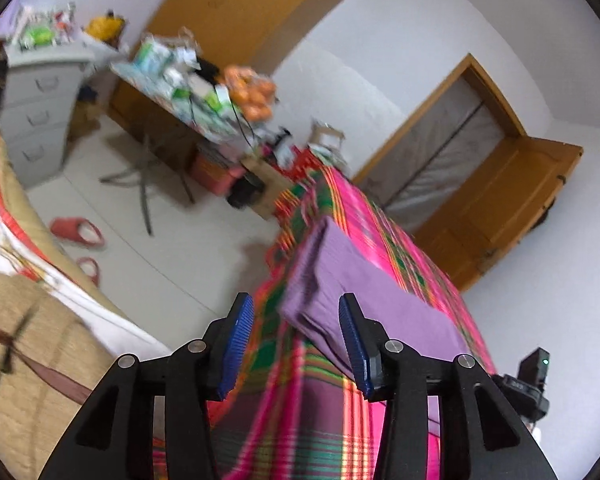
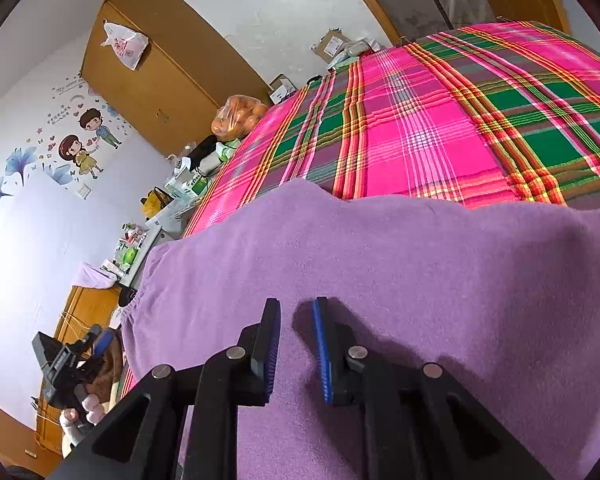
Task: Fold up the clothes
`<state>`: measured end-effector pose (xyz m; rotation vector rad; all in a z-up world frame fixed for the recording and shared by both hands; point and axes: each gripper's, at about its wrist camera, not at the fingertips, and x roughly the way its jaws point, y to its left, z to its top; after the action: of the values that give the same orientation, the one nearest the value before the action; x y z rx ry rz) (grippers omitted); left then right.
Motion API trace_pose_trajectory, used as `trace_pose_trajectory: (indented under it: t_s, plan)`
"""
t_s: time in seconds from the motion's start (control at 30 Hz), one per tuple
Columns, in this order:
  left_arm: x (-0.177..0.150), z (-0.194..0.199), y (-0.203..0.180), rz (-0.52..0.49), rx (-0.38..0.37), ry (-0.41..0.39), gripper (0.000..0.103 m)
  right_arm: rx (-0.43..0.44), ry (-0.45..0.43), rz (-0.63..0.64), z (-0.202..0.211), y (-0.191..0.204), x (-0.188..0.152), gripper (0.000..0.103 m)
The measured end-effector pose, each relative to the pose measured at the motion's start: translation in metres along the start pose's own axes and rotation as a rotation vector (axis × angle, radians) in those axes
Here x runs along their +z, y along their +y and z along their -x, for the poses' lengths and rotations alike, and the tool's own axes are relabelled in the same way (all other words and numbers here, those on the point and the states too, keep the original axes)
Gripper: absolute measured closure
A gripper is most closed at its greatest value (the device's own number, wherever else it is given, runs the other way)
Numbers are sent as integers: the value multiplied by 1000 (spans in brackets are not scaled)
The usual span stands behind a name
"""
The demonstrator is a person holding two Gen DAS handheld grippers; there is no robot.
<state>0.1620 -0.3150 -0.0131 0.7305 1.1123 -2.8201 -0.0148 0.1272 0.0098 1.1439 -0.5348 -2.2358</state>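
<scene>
The purple garment [image 2: 380, 264] lies folded on the pink-and-green plaid bedspread [image 2: 440, 128], near the bed's side edge. In the left wrist view it reads as a long, layered rectangle, its long axis running along that edge and away from you.

Your right gripper [image 2: 296, 350] sits right over it, pointing down onto the flat top. The jaws are narrowly parted. I can't tell whether they pinch a fold or just rest on the cloth; no ridge of fabric shows between the pads.

Your left gripper [image 1: 296, 344] is off the garment's near corner, jaws wide and holding nothing. The near end of the purple stack [image 1: 340, 300] lies ahead and to the right of its centreline; only the right-hand pad overlaps it in view. Floor and bed edge show through the rest of the gap.

So the right hand is the nearer one. My read: the left must shift right, towards the bed, before it can take that near end. The view is motion-blurred, so the layer edges are soft.

Containers, all well clear:
- clear bag [image 2: 238, 116] on the cluttered side table [image 1: 172, 92], holding what look like oranges
- open cardboard box [image 2: 332, 46] past the bed's far end; contents not readable
- grey drawer unit [image 1: 40, 104], drawers closed, clutter on top
- white plastic bag [image 2: 126, 44] on the wardrobe [image 2: 160, 76]; contents unseen
</scene>
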Motion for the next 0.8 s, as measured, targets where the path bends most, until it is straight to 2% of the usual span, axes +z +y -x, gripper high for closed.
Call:
trace_pose_trajectory:
  t_s: [0.13, 0.23, 0.27, 0.33, 0.37, 0.5, 0.57, 0.73, 0.8]
  plan:
    - [-5, -22, 5, 77, -70, 73, 56, 3, -1, -3, 1, -1, 0, 86]
    - [-7, -30, 6, 117, -114, 92, 55, 4, 0, -3, 1, -1, 0, 86]
    - [-8, -33, 7, 128, -122, 93, 52, 5, 0, -3, 1, -1, -1, 86]
    - [-11, -38, 7, 156, -128, 89, 43, 7, -1, -4, 1, -1, 0, 86]
    - [-12, -40, 6, 166, -135, 92, 42, 8, -1, -4, 0, -1, 0, 86]
    - [-15, -58, 4, 195, -141, 134, 41, 12, -4, -6, 0, -1, -1, 86]
    - [-13, -68, 6, 244, -135, 176, 41, 14, -6, -7, 1, 0, -1, 86]
    - [-3, -74, 9, 327, -117, 148, 41, 17, -9, -9, 0, 0, -2, 86]
    - [-1, -81, 12, 366, -115, 161, 42, 19, -10, -10, 0, 1, -2, 86]
